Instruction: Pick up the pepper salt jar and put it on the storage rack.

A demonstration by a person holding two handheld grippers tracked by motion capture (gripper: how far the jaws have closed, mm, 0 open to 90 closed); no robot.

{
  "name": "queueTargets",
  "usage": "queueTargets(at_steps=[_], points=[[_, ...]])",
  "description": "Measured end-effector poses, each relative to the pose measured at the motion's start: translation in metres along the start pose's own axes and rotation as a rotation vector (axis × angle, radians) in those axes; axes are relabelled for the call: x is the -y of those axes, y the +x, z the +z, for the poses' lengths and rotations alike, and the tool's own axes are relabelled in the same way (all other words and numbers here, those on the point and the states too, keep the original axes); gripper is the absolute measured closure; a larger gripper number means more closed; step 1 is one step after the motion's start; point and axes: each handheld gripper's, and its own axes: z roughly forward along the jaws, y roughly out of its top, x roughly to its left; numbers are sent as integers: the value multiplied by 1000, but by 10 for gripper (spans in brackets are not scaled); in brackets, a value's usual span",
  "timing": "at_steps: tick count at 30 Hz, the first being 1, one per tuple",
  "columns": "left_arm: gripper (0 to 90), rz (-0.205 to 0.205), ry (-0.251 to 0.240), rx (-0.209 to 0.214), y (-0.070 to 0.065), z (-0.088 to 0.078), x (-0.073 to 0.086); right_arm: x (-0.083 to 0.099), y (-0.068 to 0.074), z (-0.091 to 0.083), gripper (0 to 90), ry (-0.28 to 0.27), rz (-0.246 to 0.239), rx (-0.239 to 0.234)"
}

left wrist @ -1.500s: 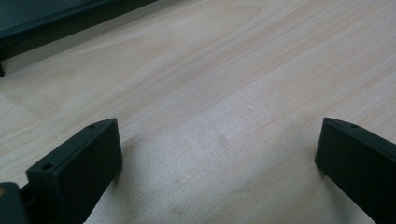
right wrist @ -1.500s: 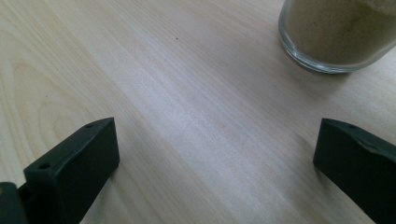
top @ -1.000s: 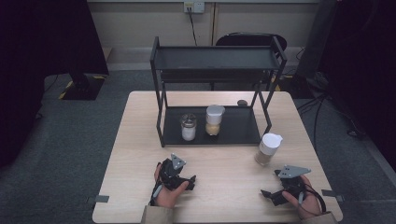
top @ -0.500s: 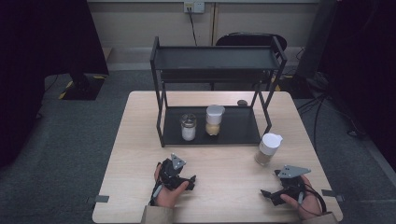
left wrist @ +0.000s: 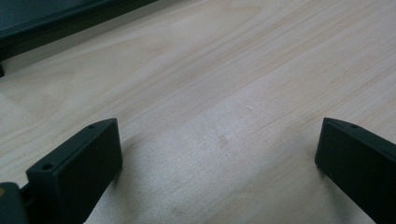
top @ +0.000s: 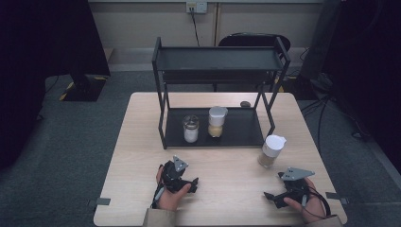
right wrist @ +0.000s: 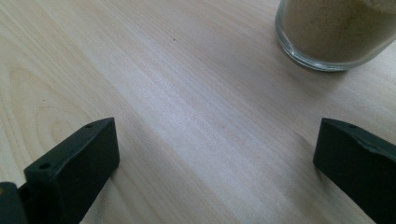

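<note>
Right claw (top: 273, 197) rests low on the wooden surface (top: 227, 189), jaws spread wide, nothing between them; in the right gripper view (right wrist: 215, 154) only bare wood lies in the gap. Nearest thing to it: a white-capped glass jar of tan powder (top: 272, 151), standing upright on the surface, apart from the claw and just beyond it toward the black rack (top: 217, 61). In the right gripper view the jar's base (right wrist: 334, 32) sits ahead of the jaws and off toward the right one, not touching either. The jar stands just outside the rack's front right leg, near it. Left claw (top: 191, 182) also lies on the surface, in front of the rack's left half and well apart from the jar; its jaws stand wide apart and empty in the left gripper view (left wrist: 217, 158), with the rack's dark edge (left wrist: 56, 23) at upper left. Count: three jars in all, one on the surface, two on the rack's lower shelf, a small clear jar of white contents (top: 190, 128) and a taller white-lidded jar of tan contents (top: 217, 121), side by side. Two claws, one rack. One small dark object (top: 245, 104) behind the rack, too small to tell.
</note>
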Motion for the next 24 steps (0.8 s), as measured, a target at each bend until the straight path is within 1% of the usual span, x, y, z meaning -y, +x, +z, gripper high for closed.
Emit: queueTargets(at_steps=[7,10,13,21,24], points=[[0,0,0,0,0,0,0,0,0,-1,6,-2,13,1],[0,0,0,0,0,0,0,-1,-2,-3,14,-3,34,2],[0,0,0,0,0,0,0,0,-4,-5,13,-15,44,9],[0,0,0,0,0,0,0,-5,-3,-8,13,-32,49,36],[0,0,0,0,0,0,0,-10,-3,-9,13,-28,45,37]])
